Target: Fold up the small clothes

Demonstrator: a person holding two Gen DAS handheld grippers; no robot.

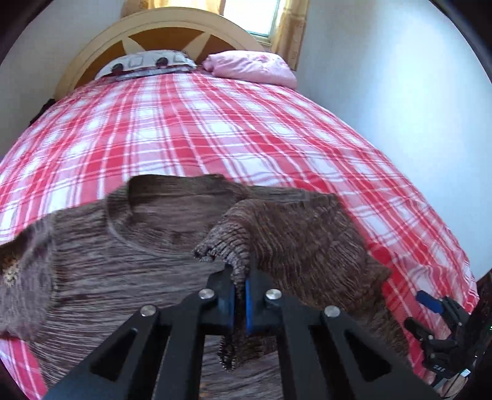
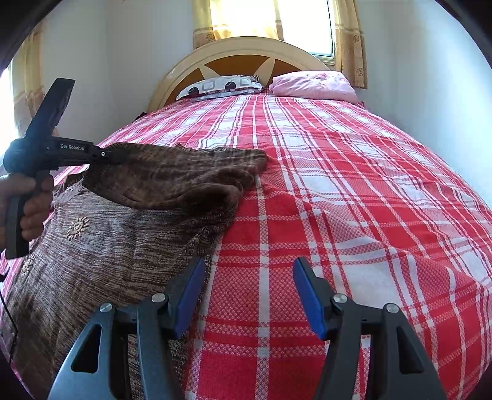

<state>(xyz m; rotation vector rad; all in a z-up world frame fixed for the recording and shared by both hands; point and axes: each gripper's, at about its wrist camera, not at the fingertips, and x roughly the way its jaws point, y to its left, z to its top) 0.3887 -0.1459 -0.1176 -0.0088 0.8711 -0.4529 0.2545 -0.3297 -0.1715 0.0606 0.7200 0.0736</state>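
Observation:
A brown knit sweater [image 1: 129,246] lies spread on the red-and-white plaid bed [image 1: 215,129]. My left gripper [image 1: 240,277] is shut on the ribbed cuff of its sleeve [image 1: 233,243] and holds the sleeve over the sweater's body. In the right wrist view the left gripper [image 2: 101,155] holds that sleeve [image 2: 172,175] lifted above the sweater [image 2: 92,246]. My right gripper [image 2: 247,270] is open and empty, low over the bed beside the sweater's right edge. It also shows at the right edge of the left wrist view [image 1: 427,310].
A patterned pillow [image 2: 221,86] and a pink pillow [image 2: 313,84] lie at the head of the bed against a curved headboard [image 2: 246,52]. A white wall [image 1: 399,77] runs along the bed's right side. A curtained window [image 2: 270,18] is behind.

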